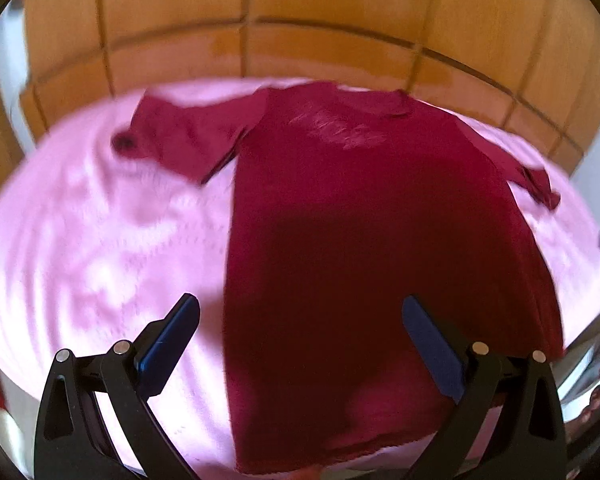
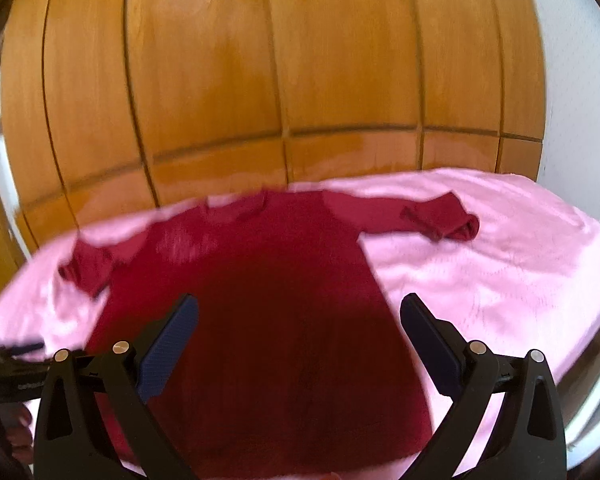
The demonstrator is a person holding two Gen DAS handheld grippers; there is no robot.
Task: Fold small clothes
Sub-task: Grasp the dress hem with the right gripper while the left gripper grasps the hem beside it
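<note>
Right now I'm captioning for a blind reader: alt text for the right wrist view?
A dark red long-sleeved knit top lies flat on a pink bedsheet, sleeves spread. The right gripper hovers over its body, jaws open, before an orange wooden panelled wall.

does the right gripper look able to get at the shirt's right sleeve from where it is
Probably yes. The right gripper hangs open above the red shirt, and the right sleeve lies spread on the pink cover with nothing between.
</note>
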